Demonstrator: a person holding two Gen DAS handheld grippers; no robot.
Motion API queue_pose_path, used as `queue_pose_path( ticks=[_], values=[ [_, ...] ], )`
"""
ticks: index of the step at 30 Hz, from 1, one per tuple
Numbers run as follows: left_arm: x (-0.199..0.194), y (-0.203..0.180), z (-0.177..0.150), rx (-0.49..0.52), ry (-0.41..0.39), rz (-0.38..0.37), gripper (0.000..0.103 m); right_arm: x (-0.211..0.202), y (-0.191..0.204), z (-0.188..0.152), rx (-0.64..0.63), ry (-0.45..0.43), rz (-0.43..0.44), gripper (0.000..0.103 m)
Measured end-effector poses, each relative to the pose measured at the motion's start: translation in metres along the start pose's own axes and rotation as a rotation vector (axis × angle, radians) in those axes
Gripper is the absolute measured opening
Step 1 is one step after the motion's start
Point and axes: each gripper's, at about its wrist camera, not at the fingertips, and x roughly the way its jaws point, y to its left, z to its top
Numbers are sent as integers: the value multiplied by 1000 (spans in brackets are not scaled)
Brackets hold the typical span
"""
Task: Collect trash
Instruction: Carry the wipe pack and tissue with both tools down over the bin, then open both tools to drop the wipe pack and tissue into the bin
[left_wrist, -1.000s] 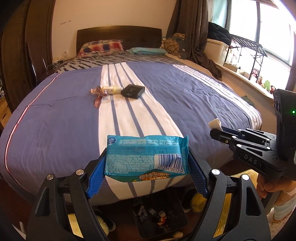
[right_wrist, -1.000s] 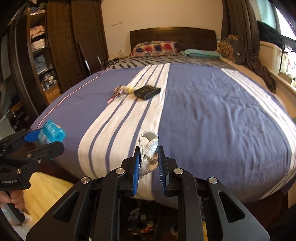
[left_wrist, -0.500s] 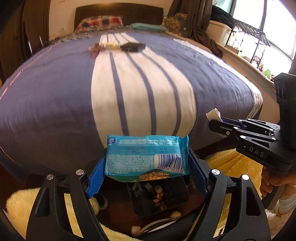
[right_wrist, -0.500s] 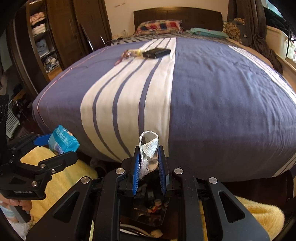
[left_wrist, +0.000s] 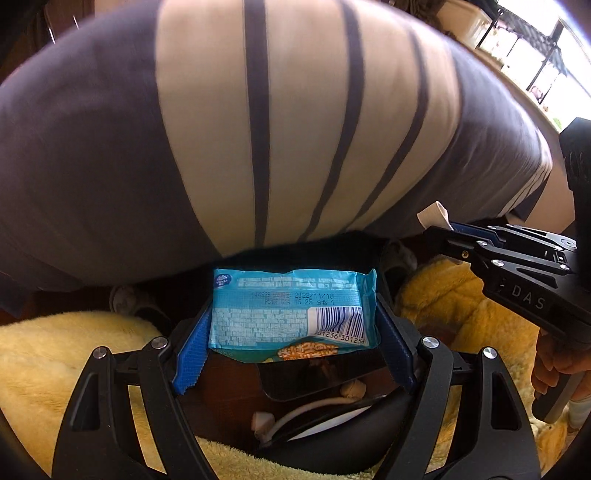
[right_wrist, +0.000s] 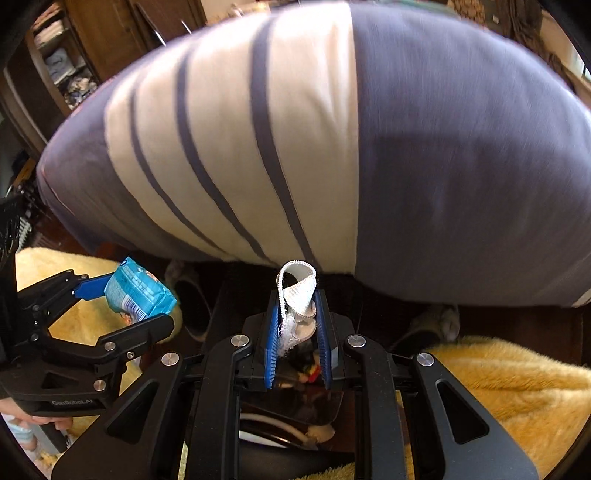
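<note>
Grippers are clenching the blue packet and white scrap; we are centring both over the bin before releasing.

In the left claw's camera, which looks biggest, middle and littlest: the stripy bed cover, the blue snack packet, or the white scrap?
1. Stripy bed cover, by far the biggest.
2. Blue snack packet, though it sits nearest the camera.
3. White scrap, mostly hidden, so unsure.

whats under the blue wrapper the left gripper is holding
Below the blue wrapper sits a dark bin on the floor, holding small scraps. The wrapper and gripper fingers cover most of its contents.
</note>
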Motion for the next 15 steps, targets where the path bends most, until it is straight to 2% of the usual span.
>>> queue_pose_path(
  ticks=[8,15],
  values=[
    [50,-3,-9,11,161,-26,76,39,-9,-11,54,119,34,19],
    [60,-1,-14,22,203,-31,78,56,-6,-9,56,157,40,22]
  ],
)
